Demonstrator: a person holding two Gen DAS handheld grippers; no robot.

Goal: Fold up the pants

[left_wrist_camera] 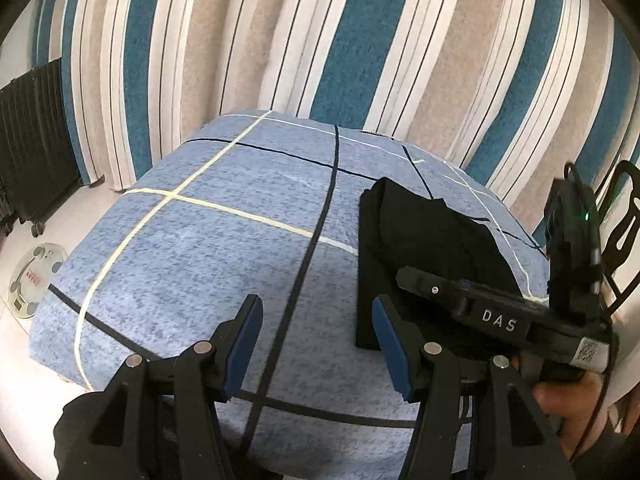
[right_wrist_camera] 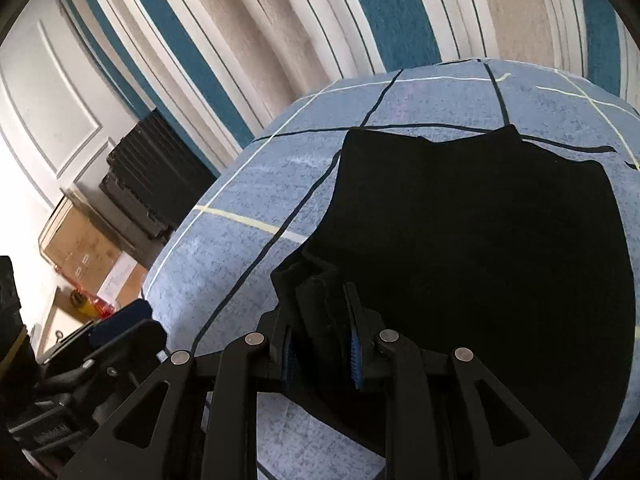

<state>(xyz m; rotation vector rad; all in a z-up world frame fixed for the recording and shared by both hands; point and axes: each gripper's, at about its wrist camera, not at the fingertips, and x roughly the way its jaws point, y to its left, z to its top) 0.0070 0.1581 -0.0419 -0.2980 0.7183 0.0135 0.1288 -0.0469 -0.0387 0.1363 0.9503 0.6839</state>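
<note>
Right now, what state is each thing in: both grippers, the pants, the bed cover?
Left gripper: open, holding nothing, above the bed cover.
Right gripper: shut on a bunched edge of the pants.
Pants: black, partly folded, lying on the bed cover, near edge pinched up.
Bed cover: blue, spread flat.

Open blue checked bedspread left of my left claw; black folded pants and right claw block the right.

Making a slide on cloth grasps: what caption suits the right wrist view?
Right gripper shut on a bunched edge of black pants lying on a blue bedspread.
</note>
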